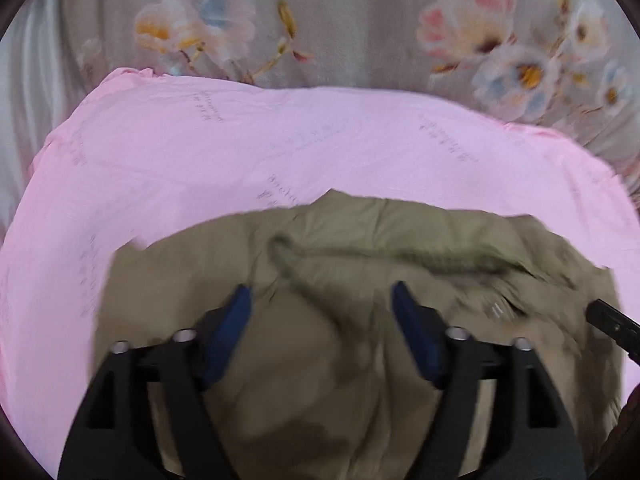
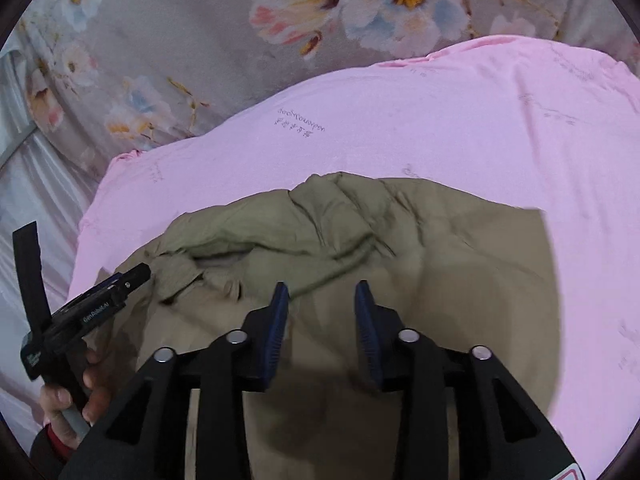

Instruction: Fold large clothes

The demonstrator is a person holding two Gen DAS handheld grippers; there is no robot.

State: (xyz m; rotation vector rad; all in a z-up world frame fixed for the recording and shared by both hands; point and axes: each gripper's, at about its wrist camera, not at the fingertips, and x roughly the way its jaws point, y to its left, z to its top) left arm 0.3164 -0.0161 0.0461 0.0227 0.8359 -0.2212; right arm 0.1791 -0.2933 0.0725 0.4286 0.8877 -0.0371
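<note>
A khaki garment [image 1: 360, 340] lies bunched and partly folded on a pink sheet [image 1: 200, 152]; a thick rolled edge runs across its far side. My left gripper [image 1: 322, 292] hovers over the garment's middle, open wide, with only loose cloth below the blue pads. In the right wrist view the same garment [image 2: 440, 260] fills the lower centre. My right gripper [image 2: 322, 288] is open above it with nothing pinched. The left gripper [image 2: 138, 276] also shows at the garment's left end, held by a hand [image 2: 76, 400].
The pink sheet [image 2: 400, 120] covers a grey floral bedspread [image 2: 160, 40], which extends beyond it at the far side. Pale striped fabric [image 2: 36, 184] lies at the left edge. The right gripper's tip [image 1: 612, 320] pokes in at the right of the left wrist view.
</note>
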